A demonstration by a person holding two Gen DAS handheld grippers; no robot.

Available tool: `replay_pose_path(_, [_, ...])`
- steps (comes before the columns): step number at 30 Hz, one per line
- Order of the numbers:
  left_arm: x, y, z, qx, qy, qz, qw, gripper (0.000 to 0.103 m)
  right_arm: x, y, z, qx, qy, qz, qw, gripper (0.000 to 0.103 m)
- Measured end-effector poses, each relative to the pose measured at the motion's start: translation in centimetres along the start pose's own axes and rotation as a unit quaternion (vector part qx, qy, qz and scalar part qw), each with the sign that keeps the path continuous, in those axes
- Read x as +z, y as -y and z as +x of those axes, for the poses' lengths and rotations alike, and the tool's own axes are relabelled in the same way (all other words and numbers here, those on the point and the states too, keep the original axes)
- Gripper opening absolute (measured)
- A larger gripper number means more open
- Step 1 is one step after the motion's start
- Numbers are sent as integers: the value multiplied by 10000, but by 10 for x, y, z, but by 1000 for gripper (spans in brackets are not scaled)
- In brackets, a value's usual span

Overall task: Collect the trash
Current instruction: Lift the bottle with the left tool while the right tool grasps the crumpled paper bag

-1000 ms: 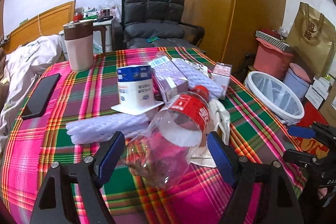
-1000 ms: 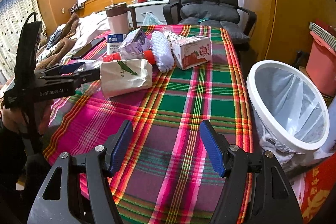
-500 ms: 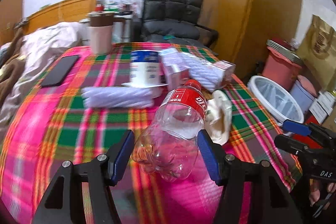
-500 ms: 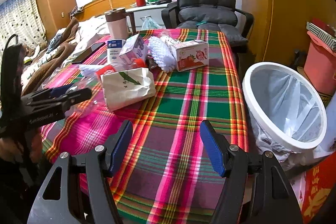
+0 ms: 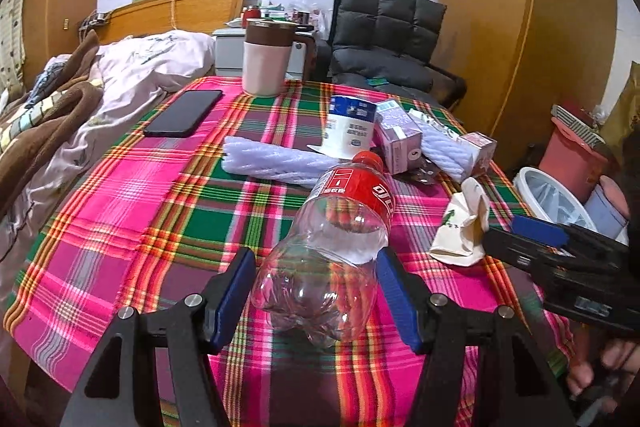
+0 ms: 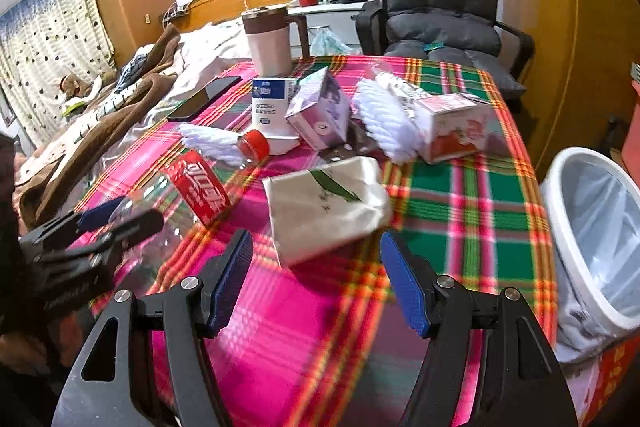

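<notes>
An empty clear plastic bottle (image 5: 332, 243) with a red label and red cap lies on the plaid tablecloth (image 5: 120, 227). My left gripper (image 5: 316, 295) stands around its base, blue pads (image 5: 232, 291) close to both sides; contact is unclear. The bottle also shows in the right wrist view (image 6: 192, 195). A crumpled white paper bag (image 6: 324, 203) lies just ahead of my right gripper (image 6: 316, 279), which is open and empty. Behind lie a blue-white carton (image 5: 350, 125), a purple carton (image 5: 396, 137), a pink carton (image 6: 456, 127) and white foam sleeves (image 5: 276, 161).
A white bin (image 6: 596, 227) with a plastic liner stands off the table's right edge. A pink and brown jug (image 5: 266, 57) and a black phone (image 5: 184, 113) are at the far left. A grey chair (image 5: 384, 39), a bed (image 5: 60, 99) and a wardrobe (image 5: 520, 27) surround the table.
My left gripper has narrowed around the bottle's base and its view has swung left. My right gripper has moved forward toward the paper bag.
</notes>
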State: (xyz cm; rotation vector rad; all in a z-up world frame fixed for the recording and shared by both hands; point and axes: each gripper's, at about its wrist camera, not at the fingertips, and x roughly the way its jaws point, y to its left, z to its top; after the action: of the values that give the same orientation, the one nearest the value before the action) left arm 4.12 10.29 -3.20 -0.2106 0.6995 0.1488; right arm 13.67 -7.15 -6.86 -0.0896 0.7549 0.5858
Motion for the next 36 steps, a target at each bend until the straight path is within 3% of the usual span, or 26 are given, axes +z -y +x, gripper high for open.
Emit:
replay_pose_path(6, [1,8,4,-332,-117,207,9992,64,-1,5,4,-130,-96,101,9998,34])
replay_pose_path(8, [0,9,5,-424,-156,255,9987,64,-4,11,-2,-183,-99,160,9997,18])
replay_pose_path(11, [-1,13,11,-627,-297,260,9973,64,-7,15,-5,-222,-93,192,9995,11])
replay_pose_path(17, [-4,16,24,-673,-496,108,9964,63,-12,29,-14,-249,-33,351,9991,6])
replay_pose_path(36, [-4,30,5,-685,-249,-12,9973,63,-15,46,-44,-139,285,545,9980,5])
